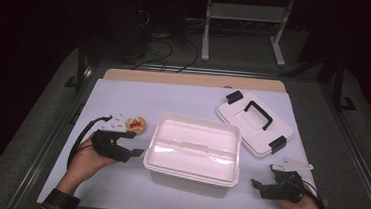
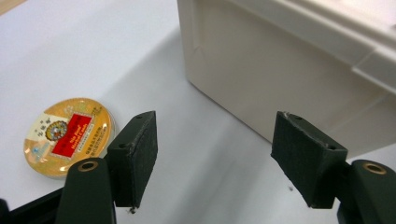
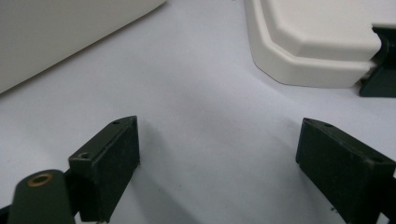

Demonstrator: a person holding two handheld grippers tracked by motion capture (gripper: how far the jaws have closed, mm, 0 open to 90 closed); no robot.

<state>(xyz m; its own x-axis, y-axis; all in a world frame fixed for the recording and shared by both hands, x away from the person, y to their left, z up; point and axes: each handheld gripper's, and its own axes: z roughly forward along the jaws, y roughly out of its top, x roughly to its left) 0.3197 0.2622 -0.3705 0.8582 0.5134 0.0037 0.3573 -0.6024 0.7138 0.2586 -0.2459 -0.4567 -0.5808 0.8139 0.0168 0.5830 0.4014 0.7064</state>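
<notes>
Both tools released, nothing between the jaws. Left tool (image 1: 137,144) sits mid-left of frame, touching neither the round tin (image 1: 136,124) just above it nor the open white box (image 1: 192,152) to its right. Right tool (image 1: 257,187), lower right, points left at the box; lid (image 1: 254,122) lies above it. Left hand is nearer the tin.

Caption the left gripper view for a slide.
Left gripper, jaws open, faces the white box; a round gold tin lies beside it.
</notes>
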